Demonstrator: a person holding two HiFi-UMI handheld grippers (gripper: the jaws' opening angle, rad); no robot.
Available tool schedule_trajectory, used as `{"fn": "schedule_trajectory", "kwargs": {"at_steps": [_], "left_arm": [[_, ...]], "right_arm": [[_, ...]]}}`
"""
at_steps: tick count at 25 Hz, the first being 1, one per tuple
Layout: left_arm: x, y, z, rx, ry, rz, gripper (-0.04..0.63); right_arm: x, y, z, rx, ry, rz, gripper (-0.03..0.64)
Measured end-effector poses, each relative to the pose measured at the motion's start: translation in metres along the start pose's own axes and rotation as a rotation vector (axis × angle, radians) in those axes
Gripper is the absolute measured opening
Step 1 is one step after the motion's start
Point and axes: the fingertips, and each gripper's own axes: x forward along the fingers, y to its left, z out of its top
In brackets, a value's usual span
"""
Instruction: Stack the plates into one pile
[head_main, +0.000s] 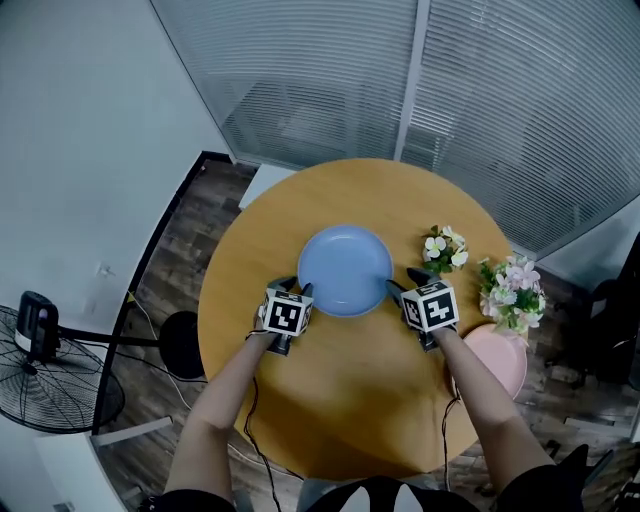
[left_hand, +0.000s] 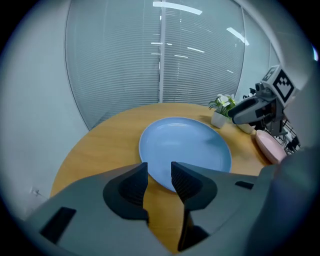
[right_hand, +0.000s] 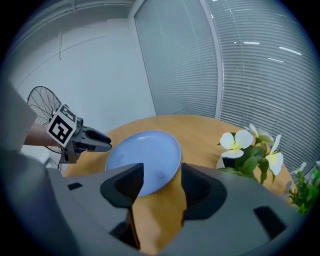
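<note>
At the centre of the bench (head_main: 350, 390), the blue plate (head_main: 345, 270) is flanked by the left claw (head_main: 301, 291) and right claw (head_main: 399, 286), both released. Opposite rims should be gripped evenly for transfer onto the pink plate (head_main: 503, 358) at the right edge.

- Head view: steeply down on the round table (head_main: 340, 400).
- Gripper views: low, close behind their jaws, facing the blue plate (left_hand: 185, 145) ahead.
- All three share that plate.
</note>
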Motion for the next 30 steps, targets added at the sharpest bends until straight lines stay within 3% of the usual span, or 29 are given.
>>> {"fn": "schedule_trajectory", "kwargs": {"at_steps": [4,9,13,16,21,30], "left_arm": [[0.022,0.013,-0.010,-0.041,0.029,0.025,0.152],[0.040,0.026,-0.017,-0.186,0.046,0.042,0.155],[0.048,0.026,-0.020,-0.321,0.037,0.008,0.155],[0.051,0.024,-0.024,-0.377,0.035,-0.010,0.155],[0.051,0.017,-0.025,-0.397,0.036,0.003,0.095],[0.043,0.005,-0.027,-0.370,0.015,0.026,0.095]], "right_arm": [[0.025,-0.004,-0.016,0.041,0.051,0.001,0.241],[0.047,-0.011,-0.033,0.105,0.105,-0.023,0.239],[0.060,-0.016,-0.045,0.197,0.119,-0.008,0.235],[0.064,-0.014,-0.047,0.271,0.106,0.022,0.225],[0.064,-0.005,-0.046,0.272,0.089,0.049,0.129],[0.056,-0.008,-0.052,0.263,0.100,-0.013,0.115]]}}
